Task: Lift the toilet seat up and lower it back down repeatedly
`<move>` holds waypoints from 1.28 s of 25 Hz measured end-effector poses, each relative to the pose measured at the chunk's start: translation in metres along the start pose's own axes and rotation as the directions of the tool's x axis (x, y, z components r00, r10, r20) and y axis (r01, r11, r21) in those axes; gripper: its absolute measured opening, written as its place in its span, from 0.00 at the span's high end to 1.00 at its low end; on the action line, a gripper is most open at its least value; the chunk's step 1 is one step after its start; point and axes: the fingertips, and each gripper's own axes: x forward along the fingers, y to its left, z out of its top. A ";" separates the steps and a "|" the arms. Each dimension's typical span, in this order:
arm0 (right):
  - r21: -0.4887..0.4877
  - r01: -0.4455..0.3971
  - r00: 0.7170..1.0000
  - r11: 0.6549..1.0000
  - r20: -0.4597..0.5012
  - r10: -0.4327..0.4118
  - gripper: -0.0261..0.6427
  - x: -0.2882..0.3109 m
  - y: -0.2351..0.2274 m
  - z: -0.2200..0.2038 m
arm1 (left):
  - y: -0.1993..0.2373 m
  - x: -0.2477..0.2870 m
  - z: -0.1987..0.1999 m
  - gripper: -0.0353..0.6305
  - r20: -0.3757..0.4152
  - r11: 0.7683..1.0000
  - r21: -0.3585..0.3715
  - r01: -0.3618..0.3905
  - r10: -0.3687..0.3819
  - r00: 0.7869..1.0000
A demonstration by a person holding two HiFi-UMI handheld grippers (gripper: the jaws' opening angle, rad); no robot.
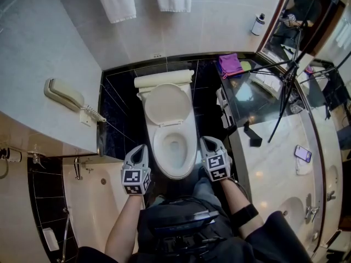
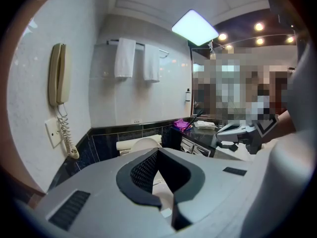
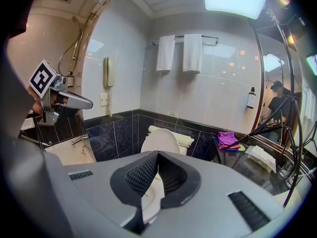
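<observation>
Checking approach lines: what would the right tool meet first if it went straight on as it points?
Most likely the white oval toilet seat, just below and beyond the shut right tool; depth is unclear, so the raised white lid behind could come first.

Ahead of the jaws a pale tiled wall (image 3: 223,83) rises above glossy black tiles (image 3: 114,133), with two white towels (image 3: 191,52) and a rectangular ceiling light panel (image 2: 194,27). Left of the jaws hangs a cream corded wall telephone (image 2: 58,73); right of them a pale stone counter (image 1: 274,163) runs under a large mirror (image 3: 275,73).
</observation>
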 end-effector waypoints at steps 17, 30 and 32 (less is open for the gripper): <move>0.267 -0.001 0.989 0.964 -0.144 0.041 0.71 0.057 -0.027 -0.096 | -0.019 0.044 -0.029 0.95 -0.018 0.998 0.059 0.028 -0.027 0.999; 0.500 0.059 0.927 0.864 -0.350 0.139 0.69 0.139 -0.004 -0.318 | -0.024 0.114 -0.157 0.95 -0.088 0.996 0.087 0.014 -0.006 0.996; 0.530 0.070 0.912 0.845 -0.377 0.161 0.69 0.149 0.007 -0.356 | -0.027 0.123 -0.181 0.95 -0.105 0.997 0.079 0.019 -0.011 0.994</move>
